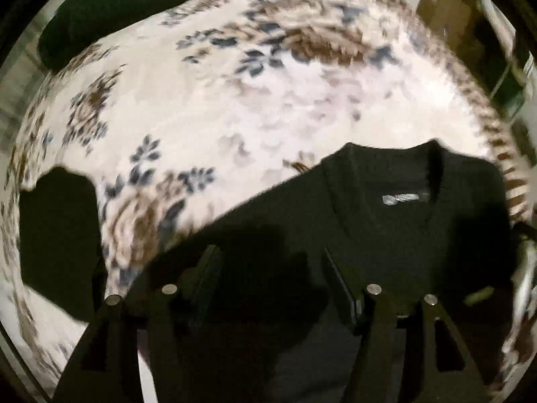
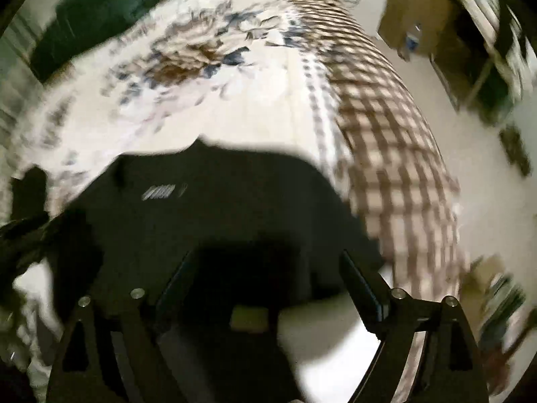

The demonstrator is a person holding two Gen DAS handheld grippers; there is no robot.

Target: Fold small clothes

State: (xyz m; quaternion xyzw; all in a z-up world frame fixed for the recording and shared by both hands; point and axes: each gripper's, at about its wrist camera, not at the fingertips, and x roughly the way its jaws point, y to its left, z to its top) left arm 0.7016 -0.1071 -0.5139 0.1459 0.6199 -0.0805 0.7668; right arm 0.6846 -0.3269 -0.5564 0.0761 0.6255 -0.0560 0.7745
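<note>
Folding barely started, looks like

Black sweater (image 1: pixel 386 235) lies spread flat on the floral bed (image 1: pixel 235 117), collar up; left tongs (image 1: pixel 268 268) and right tongs (image 2: pixel 268 268) both released above it, nothing folded yet.

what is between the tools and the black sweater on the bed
Nothing visible. The black sweater lies flat on the flowered bedspread, collar away from the cameras. The left tool and the right tool both hang open right over its near part, with no other thing in between.
</note>
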